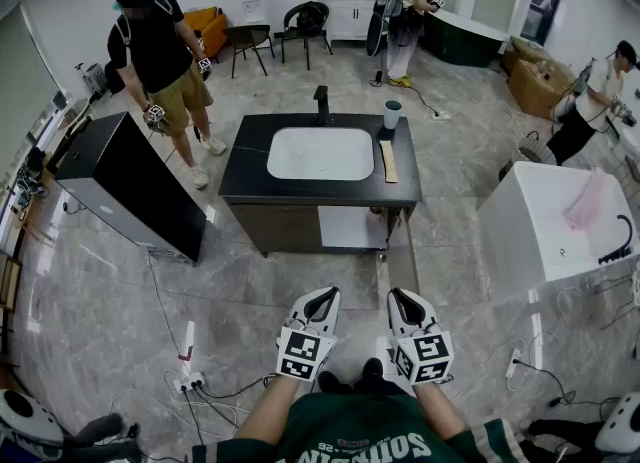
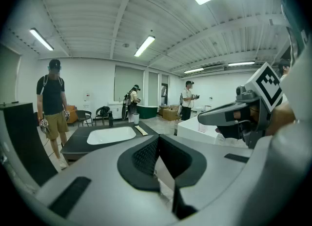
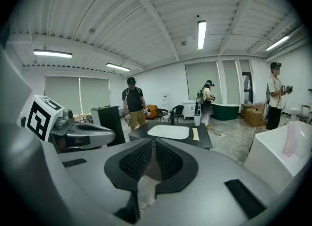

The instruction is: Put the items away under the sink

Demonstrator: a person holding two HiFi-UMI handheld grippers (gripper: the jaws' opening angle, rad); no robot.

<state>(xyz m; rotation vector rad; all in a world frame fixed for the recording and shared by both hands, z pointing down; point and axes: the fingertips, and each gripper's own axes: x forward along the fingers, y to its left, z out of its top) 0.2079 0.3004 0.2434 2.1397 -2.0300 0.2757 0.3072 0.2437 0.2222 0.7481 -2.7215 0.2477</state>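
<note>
A vanity with a black top (image 1: pixel 250 166) and a white basin (image 1: pixel 320 153) stands in the middle of the room, several steps ahead of me. On its right side are a white cup (image 1: pixel 392 114) and a flat beige strip (image 1: pixel 388 161). Under the basin an open shelf (image 1: pixel 352 228) shows. My left gripper (image 1: pixel 328 297) and right gripper (image 1: pixel 398 297) are held side by side close to my body, both shut and holding nothing. The left gripper view shows its jaws (image 2: pixel 157 142) closed, with the cup (image 2: pixel 136 118) far off. In the right gripper view the jaws (image 3: pixel 152 144) are closed too.
A black cabinet (image 1: pixel 130 186) leans at the left, and a person (image 1: pixel 160 61) stands behind it. A white bathtub (image 1: pixel 545 216) fills the right. A power strip with cables (image 1: pixel 188 383) lies on the floor at the near left. More people work at the back.
</note>
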